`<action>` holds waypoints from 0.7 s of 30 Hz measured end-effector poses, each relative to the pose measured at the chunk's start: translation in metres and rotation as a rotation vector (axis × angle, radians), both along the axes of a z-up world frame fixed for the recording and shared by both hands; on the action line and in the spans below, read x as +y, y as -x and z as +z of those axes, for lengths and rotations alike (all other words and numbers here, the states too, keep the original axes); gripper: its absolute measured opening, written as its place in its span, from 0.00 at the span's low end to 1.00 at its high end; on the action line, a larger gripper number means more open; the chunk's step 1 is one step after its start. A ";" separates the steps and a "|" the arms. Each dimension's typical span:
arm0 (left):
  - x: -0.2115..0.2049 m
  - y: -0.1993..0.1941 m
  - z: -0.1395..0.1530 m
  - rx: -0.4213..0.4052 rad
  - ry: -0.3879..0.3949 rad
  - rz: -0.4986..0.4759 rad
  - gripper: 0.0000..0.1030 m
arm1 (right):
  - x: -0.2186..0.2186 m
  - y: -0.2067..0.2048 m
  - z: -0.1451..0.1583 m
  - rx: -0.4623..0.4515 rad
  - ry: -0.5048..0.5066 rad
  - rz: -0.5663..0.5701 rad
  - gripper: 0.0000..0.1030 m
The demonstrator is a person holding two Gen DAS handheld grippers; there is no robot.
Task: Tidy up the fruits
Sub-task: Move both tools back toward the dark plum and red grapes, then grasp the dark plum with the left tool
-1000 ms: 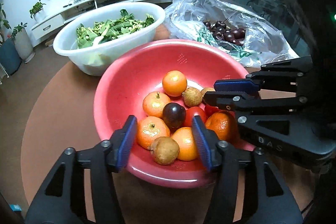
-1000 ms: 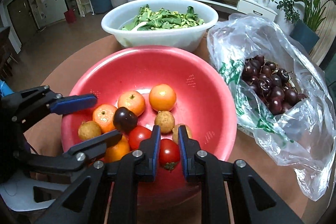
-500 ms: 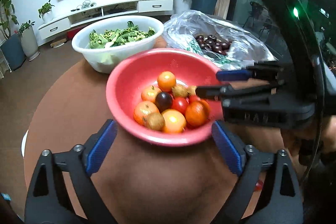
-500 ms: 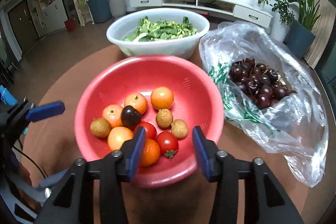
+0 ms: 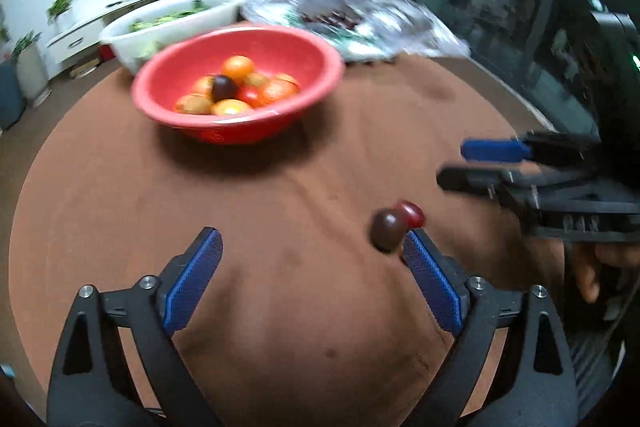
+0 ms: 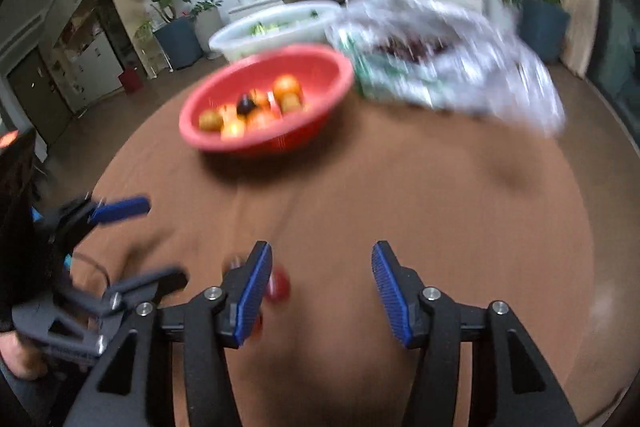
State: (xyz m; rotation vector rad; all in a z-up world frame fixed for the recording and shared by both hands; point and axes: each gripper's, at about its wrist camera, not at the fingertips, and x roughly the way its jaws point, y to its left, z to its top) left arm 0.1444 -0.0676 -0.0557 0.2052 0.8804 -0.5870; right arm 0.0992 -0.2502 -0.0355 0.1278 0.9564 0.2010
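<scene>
Resting on your round brown table (image 5: 280, 195), a dark purple plum (image 5: 386, 229) touches a small red tomato (image 5: 412, 213), apart from the red plastic bowl (image 5: 240, 131). Your left gripper (image 5: 308, 267) stands wide and empty; your right gripper (image 6: 318, 279) is opening, nothing gripped.

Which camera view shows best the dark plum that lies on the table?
The left wrist view. There the dark plum lies sharp on the brown table, touching a red tomato, near the left gripper's finger. In the right wrist view only a blurred red fruit shows; the plum cannot be made out.
</scene>
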 end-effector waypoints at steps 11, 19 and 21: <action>-0.030 -0.003 -0.009 0.017 -0.104 -0.125 0.90 | 0.012 0.034 -0.016 0.018 -0.005 0.034 0.45; -0.016 -0.009 -0.007 0.050 -0.066 -0.147 0.82 | 0.015 0.038 -0.017 0.014 0.000 0.047 0.37; -0.001 -0.007 -0.002 0.047 -0.036 -0.113 0.82 | 0.017 0.038 -0.017 0.013 -0.006 0.055 0.37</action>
